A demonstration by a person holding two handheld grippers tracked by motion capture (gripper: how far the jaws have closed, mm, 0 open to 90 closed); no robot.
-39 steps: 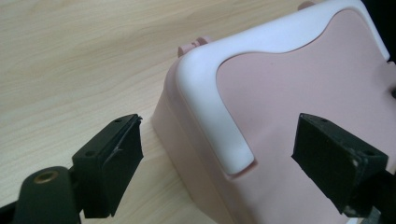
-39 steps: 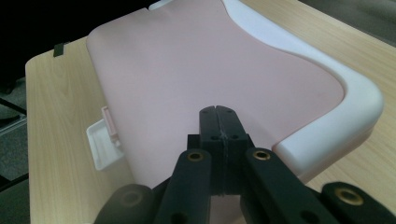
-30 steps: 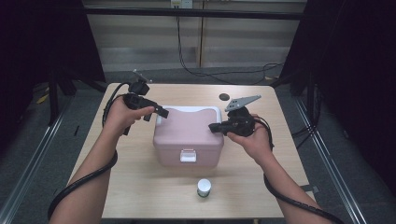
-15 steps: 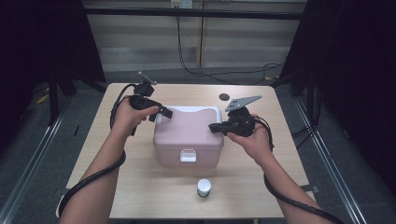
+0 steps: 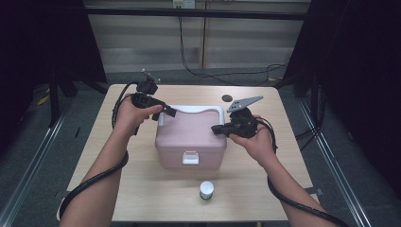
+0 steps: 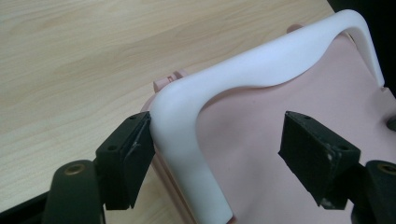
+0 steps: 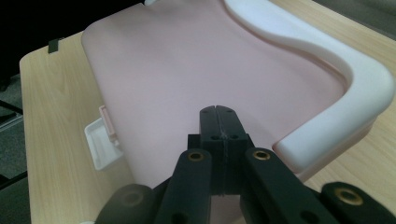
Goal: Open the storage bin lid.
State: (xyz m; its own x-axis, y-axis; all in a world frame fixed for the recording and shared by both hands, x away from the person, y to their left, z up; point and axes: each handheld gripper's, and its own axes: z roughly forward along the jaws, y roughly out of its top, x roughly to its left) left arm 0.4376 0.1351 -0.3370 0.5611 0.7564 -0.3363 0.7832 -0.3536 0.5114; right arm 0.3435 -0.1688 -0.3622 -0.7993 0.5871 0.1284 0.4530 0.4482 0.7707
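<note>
High view — left tool [image 5: 166,112] has been closing around the white handle [image 5: 189,109], jaws apart.

The box [image 5: 190,137] sat at the middle of the tabletop [image 5: 118,189], its handle [image 5: 191,109] lying flat along the lid's twelve o'clock edge and its latch [image 5: 190,157] at six o'clock. A small jar [image 5: 206,190] stood near the box at six o'clock. A disc [image 5: 227,98] lay beyond the box at one o'clock.
</note>
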